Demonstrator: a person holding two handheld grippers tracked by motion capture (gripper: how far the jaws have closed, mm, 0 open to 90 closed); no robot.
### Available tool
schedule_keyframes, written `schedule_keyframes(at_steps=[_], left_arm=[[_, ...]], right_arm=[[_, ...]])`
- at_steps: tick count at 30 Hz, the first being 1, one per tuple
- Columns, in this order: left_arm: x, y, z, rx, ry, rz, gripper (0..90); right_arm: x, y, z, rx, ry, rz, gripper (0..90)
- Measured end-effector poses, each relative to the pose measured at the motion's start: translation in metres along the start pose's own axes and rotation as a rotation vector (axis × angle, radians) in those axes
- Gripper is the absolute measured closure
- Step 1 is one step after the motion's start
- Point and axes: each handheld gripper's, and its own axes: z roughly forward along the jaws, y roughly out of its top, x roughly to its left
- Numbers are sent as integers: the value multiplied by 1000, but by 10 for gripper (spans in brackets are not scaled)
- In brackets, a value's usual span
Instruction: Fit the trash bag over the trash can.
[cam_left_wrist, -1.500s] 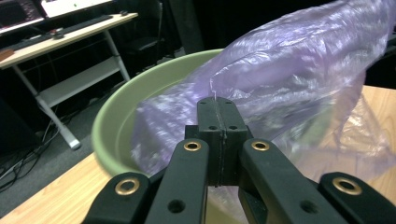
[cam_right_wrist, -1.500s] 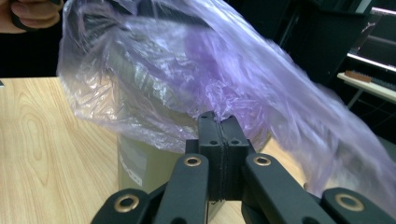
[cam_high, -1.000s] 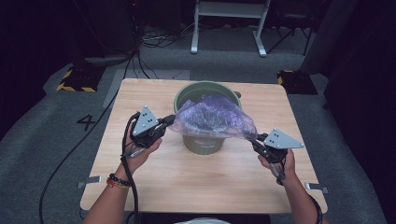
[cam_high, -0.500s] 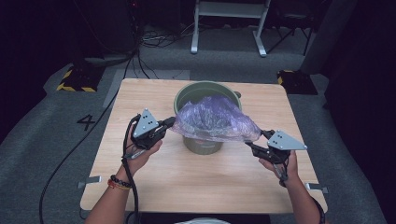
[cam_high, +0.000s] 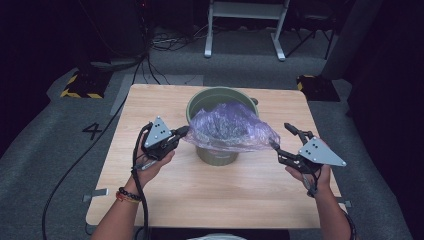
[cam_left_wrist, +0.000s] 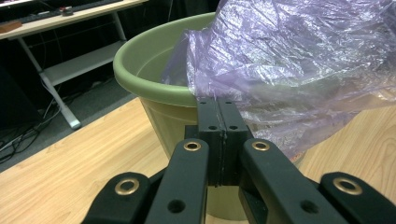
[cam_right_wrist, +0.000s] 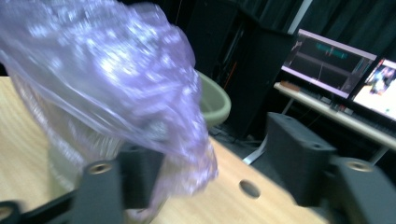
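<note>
A green pot (cam_high: 215, 97) stands on the far middle of the wooden table (cam_high: 175, 200), with a crinkled purple plastic bag (cam_high: 227, 125) spread over its mouth. My left gripper (cam_high: 182, 132) is at the pot's left side, shut on the bag's left edge. In the left gripper view the jaws (cam_left_wrist: 217, 100) meet on the film just under the pot's rim (cam_left_wrist: 154, 88), and the bag (cam_left_wrist: 289, 60) billows above. My right gripper (cam_high: 281, 136) is at the bag's right corner; its jaws have just been opening and stand wide. In the right gripper view the bag (cam_right_wrist: 107, 74) drapes loosely over one jaw of the gripper (cam_right_wrist: 215, 144), unpinched, with the pot (cam_right_wrist: 215, 100) behind.
A white metal stand (cam_high: 245, 25) and loose cables (cam_high: 165, 42) are on the floor beyond the table. Yellow-and-black striped blocks (cam_high: 82, 87) lie at the far left and far right. Monitors (cam_right_wrist: 336, 51) glow on a desk behind the pot in the right gripper view.
The right gripper's jaws went from shut on the bag's right corner to wide apart, and that hand rose a little. The left gripper kept its hold and place.
</note>
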Motion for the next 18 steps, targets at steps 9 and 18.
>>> schedule_keyframes(at_steps=[9,18], left_arm=[[4,2,3,-1,1,3,896],[13,3,8,-4,10,-8,896]], right_arm=[[-7,24,15,-47,55,-43,871],[-21,36,41,-37,62,-14,897]])
